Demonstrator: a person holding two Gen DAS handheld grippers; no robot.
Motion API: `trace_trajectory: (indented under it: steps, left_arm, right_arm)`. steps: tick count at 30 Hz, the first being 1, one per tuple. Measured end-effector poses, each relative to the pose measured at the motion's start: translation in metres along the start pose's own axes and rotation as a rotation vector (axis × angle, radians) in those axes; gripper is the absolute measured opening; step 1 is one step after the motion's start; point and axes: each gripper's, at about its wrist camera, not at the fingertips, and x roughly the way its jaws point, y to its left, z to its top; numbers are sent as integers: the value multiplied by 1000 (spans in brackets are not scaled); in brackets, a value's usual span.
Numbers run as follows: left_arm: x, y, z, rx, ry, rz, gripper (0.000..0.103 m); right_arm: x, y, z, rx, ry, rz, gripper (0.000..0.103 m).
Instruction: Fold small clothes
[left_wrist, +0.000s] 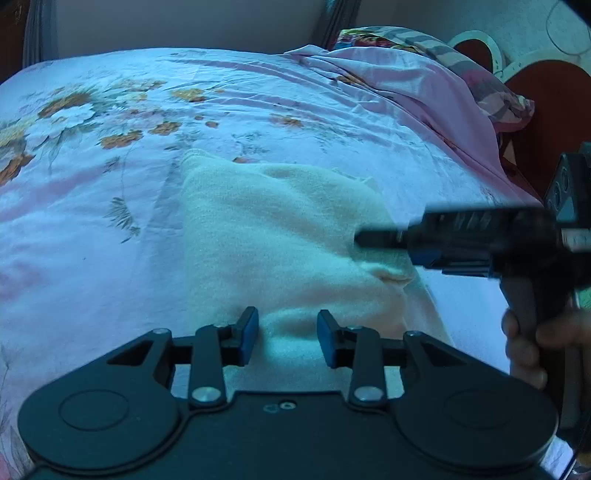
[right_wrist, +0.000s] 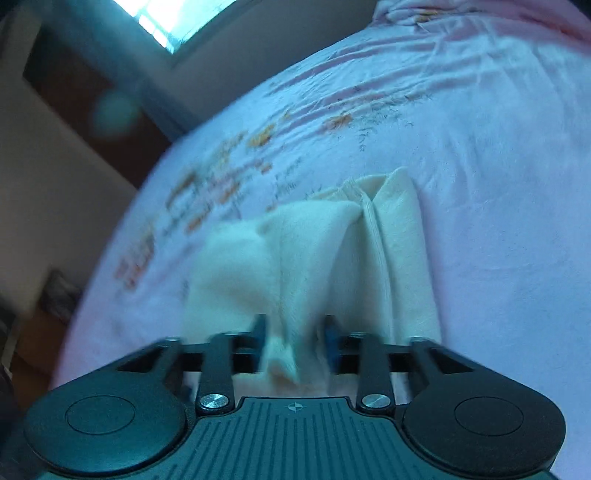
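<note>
cream garment (left_wrist: 280, 229) on floral bedsheet (left_wrist: 110, 122), right hand-held gripper (right_wrist: 295, 343) pinching its edge

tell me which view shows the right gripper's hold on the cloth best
The right wrist view: the cloth bunches between the right gripper fingers. The left wrist view shows that gripper side-on at the cloth's edge, blurred.

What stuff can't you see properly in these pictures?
- Cream garment: its near edge, left wrist view, hidden behind the left gripper.
- Right gripper: fingertips motion-blurred and buried in cloth, right wrist view.
- Hand: cut off by the frame edge, left wrist view.
- Flowered sheet: pattern smeared, right wrist view.
</note>
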Motion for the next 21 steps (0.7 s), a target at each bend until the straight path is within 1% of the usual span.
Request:
trace_trajectory:
  steps: [3, 5, 7, 8, 9, 10, 11, 13, 15, 17, 18, 19, 21]
  left_arm:
    - [-2, 8, 3, -41, 3, -11, 33]
    - [-3, 11, 6, -52, -4, -6, 33]
    - [-3, 9, 7, -30, -10, 12, 33]
    - [-3, 9, 7, -25, -12, 16, 33]
    - [-2, 9, 8, -23, -14, 17, 33]
    - [-2, 9, 8, -16, -20, 23, 33]
    - [-2, 8, 9, -9, -27, 25, 33]
    - [0, 7, 10, -11, -33, 17, 33]
    - [2, 5, 13, -20, -44, -2, 33]
    - [4, -1, 17, -34, -47, -35, 33]
    - [6, -5, 18, -31, -51, -43, 33]
    - [8, -10, 19, -19, -53, -43, 33]
    - [16, -20, 17, 16, -44, -37, 34]
  right_arm:
    - [13, -9, 12, 65, 5, 19, 44]
    - [28, -11, 20, 103, 17, 55, 44]
    - [42, -7, 29, 99, 13, 34, 44]
    - [47, -2, 32, 77, 5, 26, 36]
    - [51, 3, 34, 40, 7, 17, 8]
    - [54, 11, 35, -13, 11, -8, 9]
    - [52, 20, 35, -65, -6, -38, 9]
    - [38, 37, 34, -182, -68, -64, 9]
    - [23, 52, 35, -281, -123, -96, 9]
    - [9, 64, 36, -395, -149, -135, 9]
    - [7, 69, 35, -454, -159, -170, 9]
    - [7, 68, 35, -487, -162, -201, 9]
    - [14, 57, 34, -485, -148, -258, 9]
